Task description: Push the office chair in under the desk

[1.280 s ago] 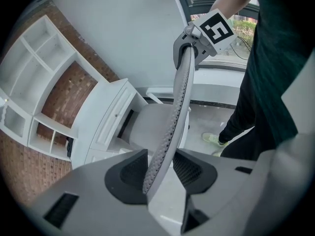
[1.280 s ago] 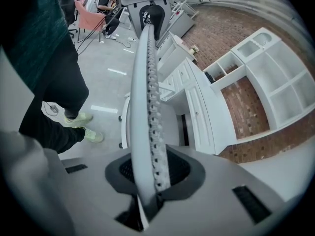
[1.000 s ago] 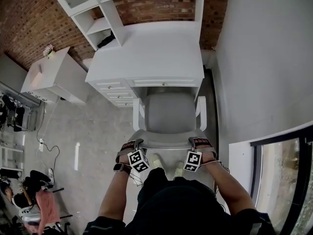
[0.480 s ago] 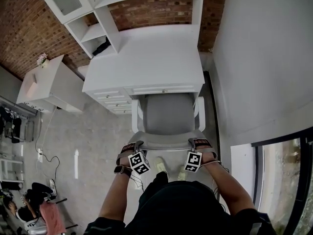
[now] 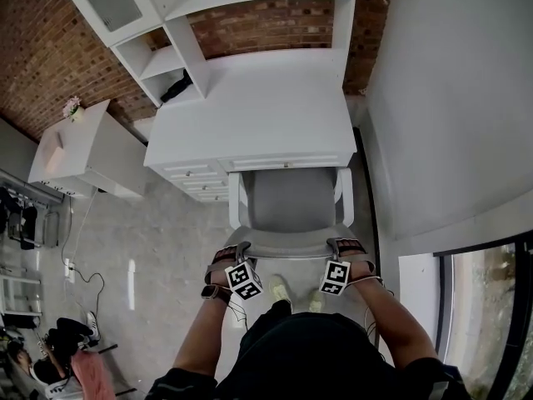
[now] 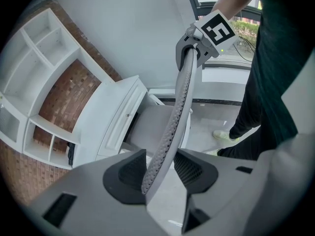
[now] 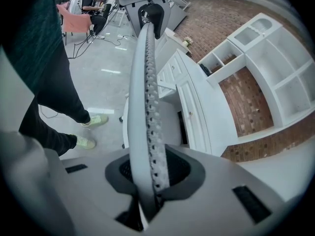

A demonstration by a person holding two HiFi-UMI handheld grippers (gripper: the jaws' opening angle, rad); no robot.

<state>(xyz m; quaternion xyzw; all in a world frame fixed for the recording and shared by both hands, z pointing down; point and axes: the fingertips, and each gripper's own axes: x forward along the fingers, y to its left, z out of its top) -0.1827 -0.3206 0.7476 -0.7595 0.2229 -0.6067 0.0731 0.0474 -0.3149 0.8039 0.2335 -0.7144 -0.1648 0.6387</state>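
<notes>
The grey office chair (image 5: 291, 200) stands with the front of its seat under the white desk (image 5: 266, 107). Both grippers hold the top rim of its backrest (image 5: 287, 245) from behind. My left gripper (image 5: 240, 250) straddles the perforated rim (image 6: 179, 102). Its jaws (image 6: 157, 173) have just been opening, so the rim leans on one pad with a gap at the other. My right gripper (image 5: 337, 247) is shut on the rim (image 7: 145, 82), which is pinched between its pads (image 7: 152, 173). Each gripper shows at the rim's far end in the other's view.
A white shelf unit (image 5: 166, 57) rises at the desk's back against a brick wall. A low white cabinet (image 5: 92, 144) stands to the left. A white wall (image 5: 450, 98) runs close along the chair's right side. My feet (image 5: 279, 290) are just behind the chair. Cables (image 5: 83, 257) lie on the floor at left.
The chair has rolled forward, so more of its seat is under the desk edge. Both grippers moved forward with the backrest.
</notes>
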